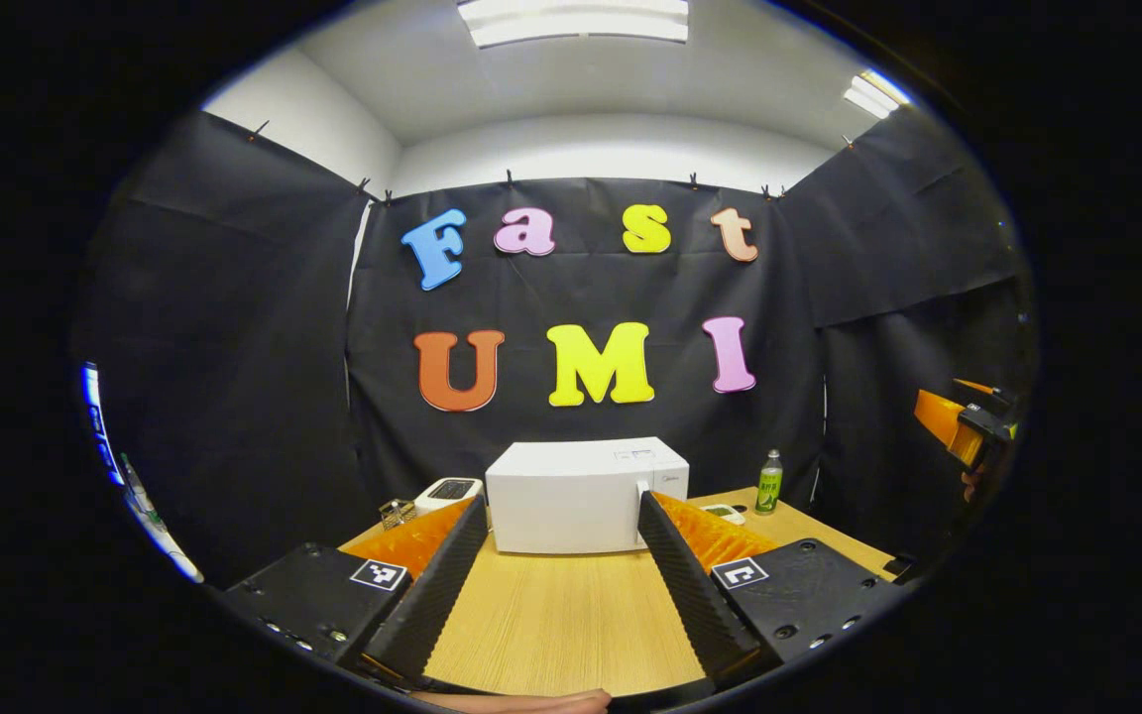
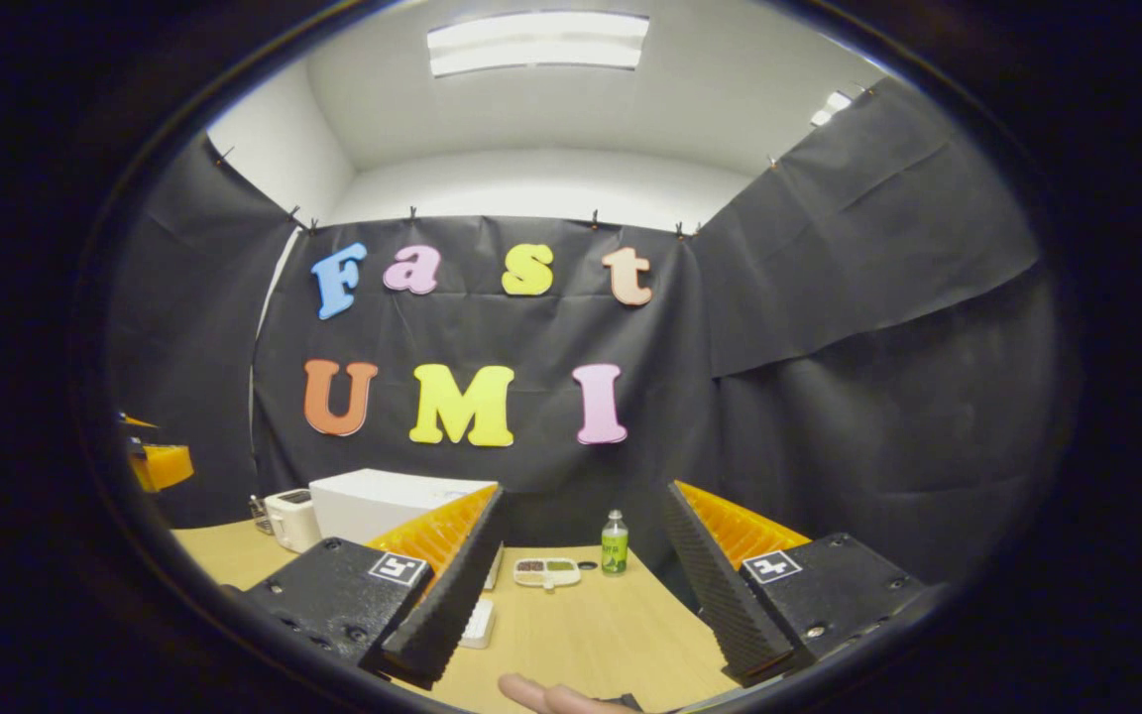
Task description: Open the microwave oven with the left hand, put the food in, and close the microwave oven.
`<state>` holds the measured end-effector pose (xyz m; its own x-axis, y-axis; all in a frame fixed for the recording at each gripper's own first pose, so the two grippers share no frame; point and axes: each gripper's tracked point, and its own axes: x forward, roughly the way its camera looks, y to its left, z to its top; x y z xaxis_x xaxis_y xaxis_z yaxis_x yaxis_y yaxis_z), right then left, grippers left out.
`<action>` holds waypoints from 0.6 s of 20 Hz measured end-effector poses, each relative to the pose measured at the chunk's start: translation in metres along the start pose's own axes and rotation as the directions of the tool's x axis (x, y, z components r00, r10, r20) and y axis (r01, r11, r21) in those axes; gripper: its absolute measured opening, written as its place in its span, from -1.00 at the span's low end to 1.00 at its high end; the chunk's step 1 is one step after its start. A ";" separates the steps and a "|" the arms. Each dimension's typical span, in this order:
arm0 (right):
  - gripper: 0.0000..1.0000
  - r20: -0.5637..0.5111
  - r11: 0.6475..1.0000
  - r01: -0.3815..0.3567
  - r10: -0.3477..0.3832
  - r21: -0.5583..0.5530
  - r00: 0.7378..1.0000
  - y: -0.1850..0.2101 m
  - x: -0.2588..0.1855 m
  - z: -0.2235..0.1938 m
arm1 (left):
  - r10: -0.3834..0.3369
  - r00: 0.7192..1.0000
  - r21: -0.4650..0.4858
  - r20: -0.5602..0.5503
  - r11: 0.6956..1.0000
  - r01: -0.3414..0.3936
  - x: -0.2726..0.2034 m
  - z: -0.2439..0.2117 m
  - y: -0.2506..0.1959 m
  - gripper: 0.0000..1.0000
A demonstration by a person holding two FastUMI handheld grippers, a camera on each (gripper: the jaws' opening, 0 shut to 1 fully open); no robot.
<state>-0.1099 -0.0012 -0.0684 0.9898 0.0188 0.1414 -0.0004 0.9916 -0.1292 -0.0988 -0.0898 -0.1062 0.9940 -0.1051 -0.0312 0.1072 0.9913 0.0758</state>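
The white microwave (image 1: 586, 496) stands at the back of the wooden table (image 1: 551, 625) with its door shut; it also shows at the left in the right gripper view (image 2: 383, 501). A small white dish of food (image 2: 546, 571) lies on the table to the microwave's right, seen as well in the left gripper view (image 1: 725, 513). My left gripper (image 1: 561, 501) is open, held short of the microwave's front with nothing between its fingers. My right gripper (image 2: 586, 491) is open and empty, hovering above the table short of the dish.
A green bottle (image 2: 615, 543) stands beside the dish. A small white appliance (image 1: 447, 493) and a little metal object (image 1: 396, 513) sit left of the microwave. A flat white item (image 2: 480, 620) lies under my right gripper's left finger. Black cloth walls surround the table.
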 end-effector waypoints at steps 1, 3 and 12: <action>1.00 0.008 1.000 -0.003 0.003 -0.001 1.000 0.001 -0.001 0.003 | 0.000 1.000 -0.006 0.009 1.000 0.000 0.001 0.002 -0.001 0.90; 1.00 0.025 1.000 -0.008 0.008 -0.006 1.000 0.002 -0.003 0.006 | -0.005 1.000 -0.018 0.013 1.000 0.005 0.002 0.002 -0.004 0.91; 0.83 0.031 1.000 -0.021 0.021 -0.001 0.999 0.003 -0.005 0.007 | 0.023 1.000 -0.027 0.022 0.999 -0.022 0.007 0.000 0.013 0.91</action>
<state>-0.1161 0.0029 -0.0631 0.9847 0.0434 0.1688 -0.0209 0.9909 -0.1332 -0.0902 -0.0776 -0.1054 0.9964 -0.0844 -0.0074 0.0847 0.9952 0.0497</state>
